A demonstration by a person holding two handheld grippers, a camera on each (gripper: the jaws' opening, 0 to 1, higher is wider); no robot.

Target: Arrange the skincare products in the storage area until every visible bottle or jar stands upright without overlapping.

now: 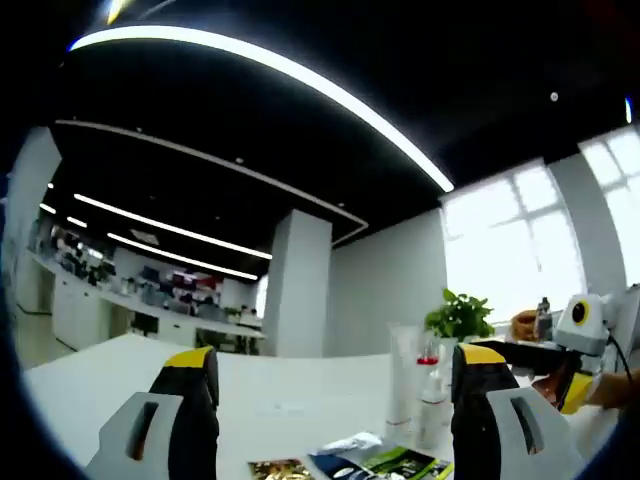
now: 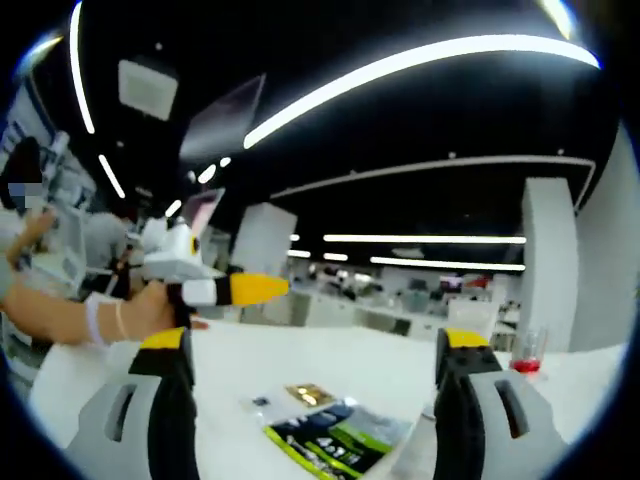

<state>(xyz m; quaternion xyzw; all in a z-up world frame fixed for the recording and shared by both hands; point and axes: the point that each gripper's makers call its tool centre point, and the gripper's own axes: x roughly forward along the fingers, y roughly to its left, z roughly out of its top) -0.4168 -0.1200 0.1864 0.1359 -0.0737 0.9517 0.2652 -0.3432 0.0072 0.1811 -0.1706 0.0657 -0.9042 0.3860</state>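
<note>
Both grippers [image 1: 335, 410] [image 2: 315, 400] raised level over table [image 1: 300, 385], jaws apart.

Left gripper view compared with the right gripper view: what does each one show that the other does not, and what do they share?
Left gripper view: a green leafy potted plant in front of bright windows. Right gripper view: a person's bare forearm with pale wristbands. Both: the white table, flat green-and-black sachets lying on it, and a gripper with open fingers at the bottom, the left gripper and the right gripper.
</note>
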